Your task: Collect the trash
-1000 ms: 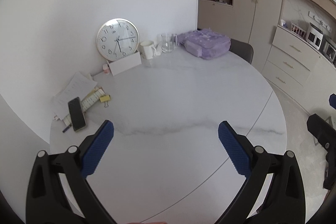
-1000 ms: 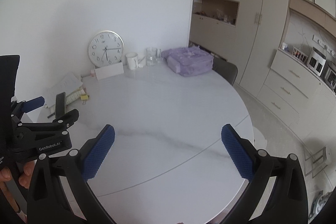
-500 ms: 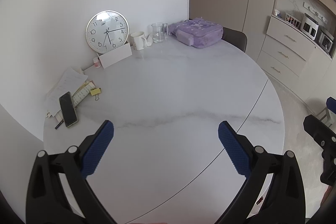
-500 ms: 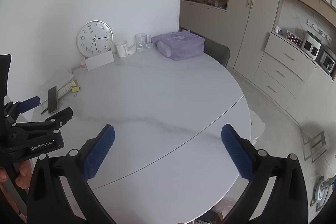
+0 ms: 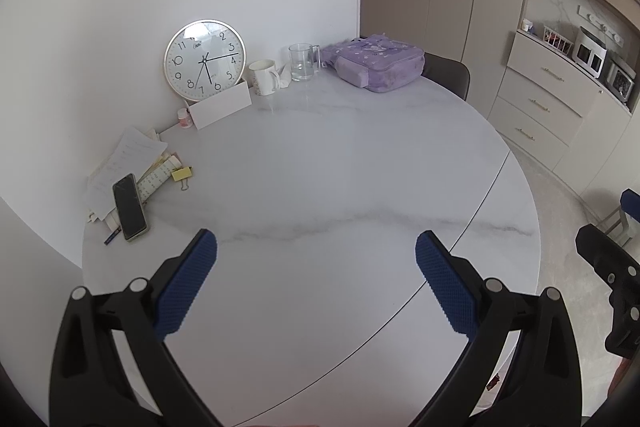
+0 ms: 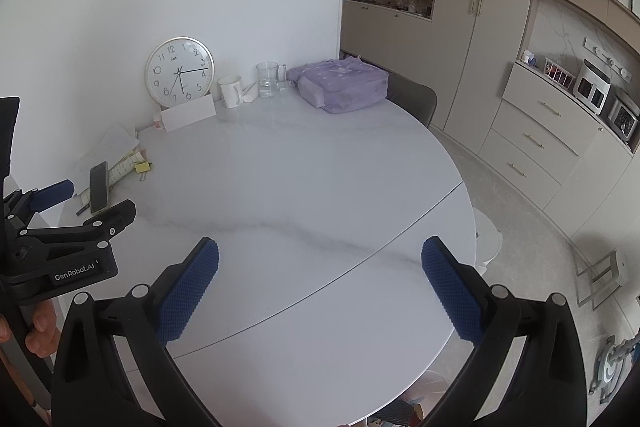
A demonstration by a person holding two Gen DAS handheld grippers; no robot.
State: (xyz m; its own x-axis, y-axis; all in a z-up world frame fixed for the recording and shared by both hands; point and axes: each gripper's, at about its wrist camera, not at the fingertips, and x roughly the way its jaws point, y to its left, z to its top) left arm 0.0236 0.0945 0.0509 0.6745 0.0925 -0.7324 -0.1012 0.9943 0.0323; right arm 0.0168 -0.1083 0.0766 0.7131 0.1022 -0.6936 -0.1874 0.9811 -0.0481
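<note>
- We hold both grippers above the near edge of the round table (image 5: 320,163), and the view has pulled back and up over the last second: more of the tabletop and the floor shows now than a moment ago.
- Left gripper (image 5: 316,283): fingers spread wide, nothing between the blue pads. Right gripper (image 6: 320,287): the same, wide apart and empty.
- That retreat gives us a survey, not a reach. Nothing sits near either gripper.
- Where is the trash? The likeliest candidate is a small crumpled white scrap (image 5: 285,77) at the far edge, between the white mug (image 5: 263,77) and the glass mug (image 5: 303,62); we cannot tell for sure that it is waste.
- The table is smooth, glossy pale marble with grey veining and a seam across it.
- At the left edge: loose papers (image 5: 128,155), a dark slab of a phone (image 5: 129,206), a yellow binder clip (image 5: 182,174).
- Against the wall: a round clock (image 5: 205,60) and a soft, plush purple bag (image 5: 376,62).
</note>
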